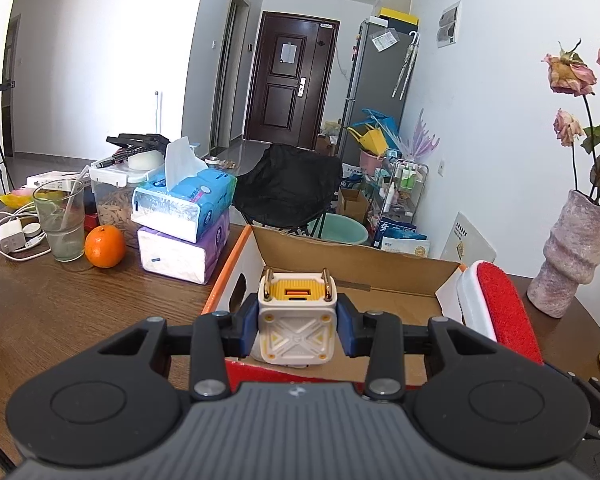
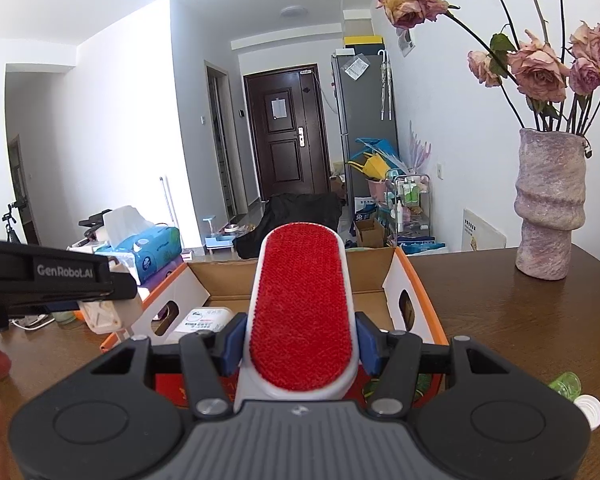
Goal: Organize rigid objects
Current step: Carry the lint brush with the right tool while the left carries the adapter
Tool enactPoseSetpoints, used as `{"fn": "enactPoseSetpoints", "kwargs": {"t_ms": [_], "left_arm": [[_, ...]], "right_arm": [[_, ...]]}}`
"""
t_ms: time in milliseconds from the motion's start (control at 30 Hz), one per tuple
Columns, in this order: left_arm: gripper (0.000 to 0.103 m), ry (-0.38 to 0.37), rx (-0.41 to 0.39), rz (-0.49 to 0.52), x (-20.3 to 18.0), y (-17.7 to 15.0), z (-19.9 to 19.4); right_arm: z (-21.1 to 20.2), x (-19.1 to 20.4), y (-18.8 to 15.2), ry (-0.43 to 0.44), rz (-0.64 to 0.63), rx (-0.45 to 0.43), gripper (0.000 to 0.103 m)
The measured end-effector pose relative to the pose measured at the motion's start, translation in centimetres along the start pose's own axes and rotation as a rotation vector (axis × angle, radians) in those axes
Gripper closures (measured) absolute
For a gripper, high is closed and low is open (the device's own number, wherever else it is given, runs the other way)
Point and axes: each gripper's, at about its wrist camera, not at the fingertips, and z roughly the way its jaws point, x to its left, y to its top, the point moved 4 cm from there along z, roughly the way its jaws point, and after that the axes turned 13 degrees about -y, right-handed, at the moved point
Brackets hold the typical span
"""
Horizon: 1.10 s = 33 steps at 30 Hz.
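Left gripper (image 1: 297,322): a white, cube-shaped charger (image 1: 296,320) with yellow trim and two folded metal prongs sits clamped between the blue-padded jaws, raised over the near edge of the cardboard box (image 1: 360,264). Right gripper (image 2: 300,344): the jaws grasp a lint brush (image 2: 302,312), an elongated oval of red fuzzy fabric in a white plastic frame, held above the same box (image 2: 412,280), which has orange edges and oval handle cut-outs. A white bottle (image 2: 206,318) with an unreadable label lies inside. The left gripper's side reads "GenRobot.AI". The box stands on a dark wooden table (image 2: 500,320) beside a rough, ridged vase (image 2: 550,204) of dried roses.
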Motion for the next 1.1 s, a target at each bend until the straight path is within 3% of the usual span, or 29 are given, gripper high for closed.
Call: {"fn": "enactPoseSetpoints", "kwargs": {"t_ms": [1100], "left_arm": [[0.063, 0.032, 0.054, 0.028, 1.1, 2.6, 9.1]], "right_arm": [[9.2, 1.6, 2.8, 0.012, -0.007, 0.073, 0.048]]}}
